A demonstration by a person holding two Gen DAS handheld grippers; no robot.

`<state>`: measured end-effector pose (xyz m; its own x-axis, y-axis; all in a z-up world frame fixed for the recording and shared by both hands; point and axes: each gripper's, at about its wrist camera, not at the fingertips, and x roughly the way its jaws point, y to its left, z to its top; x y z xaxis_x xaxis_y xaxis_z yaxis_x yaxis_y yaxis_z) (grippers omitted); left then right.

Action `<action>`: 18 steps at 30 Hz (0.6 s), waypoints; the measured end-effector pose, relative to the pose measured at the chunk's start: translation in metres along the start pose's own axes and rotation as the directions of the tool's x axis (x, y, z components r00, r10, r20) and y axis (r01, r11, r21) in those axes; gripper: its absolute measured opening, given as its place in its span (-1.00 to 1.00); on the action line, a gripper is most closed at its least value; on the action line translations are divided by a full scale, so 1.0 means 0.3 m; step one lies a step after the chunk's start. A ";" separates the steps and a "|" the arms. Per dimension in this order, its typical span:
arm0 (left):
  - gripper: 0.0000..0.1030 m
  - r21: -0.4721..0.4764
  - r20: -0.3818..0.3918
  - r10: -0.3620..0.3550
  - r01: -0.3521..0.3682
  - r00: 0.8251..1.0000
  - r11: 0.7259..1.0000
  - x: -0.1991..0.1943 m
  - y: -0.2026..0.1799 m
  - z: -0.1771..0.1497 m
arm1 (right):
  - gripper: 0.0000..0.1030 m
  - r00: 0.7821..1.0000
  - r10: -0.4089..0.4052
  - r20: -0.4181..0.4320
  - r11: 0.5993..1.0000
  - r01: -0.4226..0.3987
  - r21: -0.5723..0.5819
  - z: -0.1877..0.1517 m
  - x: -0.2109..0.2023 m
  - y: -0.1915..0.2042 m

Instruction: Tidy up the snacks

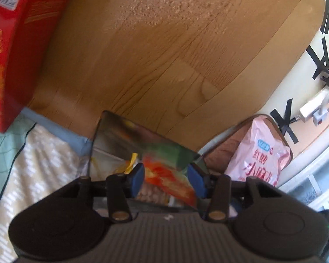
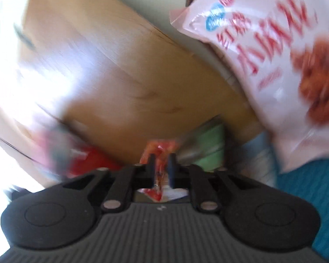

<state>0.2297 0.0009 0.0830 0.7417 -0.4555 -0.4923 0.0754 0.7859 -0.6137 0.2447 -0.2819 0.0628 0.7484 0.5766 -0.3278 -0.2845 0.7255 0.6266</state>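
In the left wrist view my left gripper [image 1: 165, 175] has its blue pads spread apart around an orange and clear snack bag [image 1: 164, 179] that lies inside a shiny open bag [image 1: 120, 135]. The pads stand at the bag's sides; the grip is not tight. A pink snack bag [image 1: 258, 151] lies to the right on a brown cushion. In the blurred right wrist view my right gripper [image 2: 161, 168] is shut on a red and clear snack packet [image 2: 160, 153]. The pink snack bag [image 2: 274, 65] fills the upper right there.
A red gift box [image 1: 13, 50] stands at the left on a wooden floor [image 1: 164, 43]. A patterned cloth [image 1: 33, 164] lies at the lower left. A white plug and black tape [image 1: 318, 103] sit on the wall at the right. A teal mat [image 2: 313, 186] shows at the lower right.
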 end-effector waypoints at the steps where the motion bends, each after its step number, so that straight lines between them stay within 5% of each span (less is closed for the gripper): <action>1: -0.13 0.001 0.002 -0.008 0.008 1.000 1.000 -0.017 0.012 -0.013 | -0.54 1.000 0.009 0.025 0.999 -0.008 -0.042 -0.017 -0.022 0.016; 4: -0.13 0.032 0.036 -0.003 0.002 0.999 0.999 -0.097 0.031 -0.062 | -0.49 0.999 0.037 0.038 0.994 -0.033 -0.106 -0.069 -0.085 0.037; 9: -0.13 0.123 0.053 -0.051 0.044 0.997 0.991 -0.269 0.046 -0.160 | -0.39 0.991 0.107 -0.078 0.991 -0.113 -0.074 -0.176 -0.166 0.024; 18: 0.01 0.118 0.046 0.032 -0.037 0.998 0.992 -0.581 0.217 -0.312 | -0.20 0.930 0.209 -0.304 0.955 -0.261 -0.144 -0.380 -0.222 0.158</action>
<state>0.0431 0.0922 0.0711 0.7739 -0.4101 -0.4826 0.1258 0.8464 -0.5176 0.1132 -0.2431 0.0338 0.4545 0.8016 -0.3885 -0.5531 0.5958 0.5823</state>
